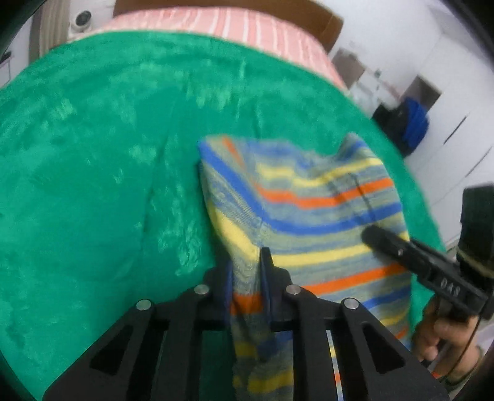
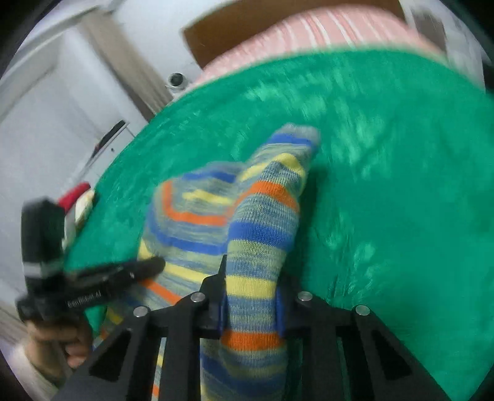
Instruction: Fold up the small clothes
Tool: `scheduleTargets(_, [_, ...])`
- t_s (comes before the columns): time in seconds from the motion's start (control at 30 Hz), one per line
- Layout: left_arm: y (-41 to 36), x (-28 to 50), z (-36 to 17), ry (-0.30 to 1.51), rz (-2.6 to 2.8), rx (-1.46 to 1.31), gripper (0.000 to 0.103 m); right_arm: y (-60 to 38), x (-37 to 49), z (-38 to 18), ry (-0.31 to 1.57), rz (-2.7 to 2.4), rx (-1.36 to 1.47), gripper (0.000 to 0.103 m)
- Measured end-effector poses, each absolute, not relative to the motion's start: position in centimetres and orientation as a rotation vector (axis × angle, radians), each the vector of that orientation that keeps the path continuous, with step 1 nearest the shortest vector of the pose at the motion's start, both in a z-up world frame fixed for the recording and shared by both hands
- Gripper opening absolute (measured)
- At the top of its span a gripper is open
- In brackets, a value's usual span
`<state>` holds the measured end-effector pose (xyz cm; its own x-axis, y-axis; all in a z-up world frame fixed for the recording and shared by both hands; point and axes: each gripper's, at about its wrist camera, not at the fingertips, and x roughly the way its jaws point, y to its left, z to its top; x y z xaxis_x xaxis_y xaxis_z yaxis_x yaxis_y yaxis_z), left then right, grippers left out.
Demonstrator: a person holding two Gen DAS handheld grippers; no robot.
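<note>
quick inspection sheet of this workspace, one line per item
surface: green plush blanket over a pink striped sheet.
job's things: striped garment, bunched, both near corners gripped.
clutter: nothing seen on the blanket.
grippers: left gripper and right gripper each have their jaws shut on the striped garment.
cables: thin cord by the hand.
surroundings: white cupboards, brown headboard.
</note>
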<state>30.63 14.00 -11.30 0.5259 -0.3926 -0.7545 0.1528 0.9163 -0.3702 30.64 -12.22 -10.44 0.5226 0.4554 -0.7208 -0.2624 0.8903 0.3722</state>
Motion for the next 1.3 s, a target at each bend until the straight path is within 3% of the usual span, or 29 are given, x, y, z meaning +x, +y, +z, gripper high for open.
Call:
scheduleTargets(0.17, [14.2,30.5,-6.2,0.843,-0.321,-0.238,0.016,-11.5,29.1,-4.8,0.766,0.473,0.199,0.023])
scheduleTargets(0.2, [14.0,31.0,-6.0,0.843,-0.301,-0.221,0.027,-11.6,29.3,-4.2,0.751,0.470,0.199,0.023])
scheduleTargets(0.23, [13.8,31.9,-6.8,0.871,-0.261,-0.196,0.057,-11.8,29.9,-4.0,0.744,0.463,0.206,0.024])
scheduleTargets(0.3, [14.1,32.8,-8.5,0.928,-0.166,-0.149,0.087,-12.6,31.5,-5.0,0.790,0.438,0.233,0.042])
scheduleTargets(0.33, [14.6,32.3,-9.3,0.933,-0.108,-0.131,0.084,-13.5,32.2,-6.1,0.835,0.390,0.223,0.070])
scheduleTargets(0.37, [15.0,31.5,-9.7,0.925,-0.087,-0.128,0.084,-14.6,32.3,-7.1,0.869,0.310,0.199,0.087])
scheduleTargets(0.5, [15.7,25.0,-8.2,0.775,-0.056,-0.047,0.086,-18.3,28.6,-6.7,0.842,0.213,0.134,0.087])
scheduleTargets(0.6, [14.5,19.8,-4.9,0.629,0.010,0.070,0.103,-19.0,23.2,-4.1,0.749,0.197,-0.013,0.088])
scheduleTargets(0.7, [12.7,15.1,-1.2,0.496,0.085,0.121,0.103,-19.8,16.9,-0.8,0.598,0.174,-0.069,0.101])
scheduleTargets(0.8, [11.5,11.9,1.4,0.482,0.170,0.092,0.103,-21.0,11.4,1.4,0.489,0.146,-0.048,0.103])
scheduleTargets(0.93, [9.3,8.9,2.3,0.535,0.120,0.089,0.103,-22.0,9.1,1.9,0.605,0.191,0.044,0.103])
scheduleTargets(1.1, [7.6,6.4,1.1,0.620,0.099,0.016,0.103,-21.7,5.1,3.1,0.527,0.134,0.078,0.103])
scheduleTargets(1.3, [5.8,4.5,-0.1,0.705,0.124,0.040,0.103,-20.2,4.0,1.9,0.670,0.210,0.072,0.103])
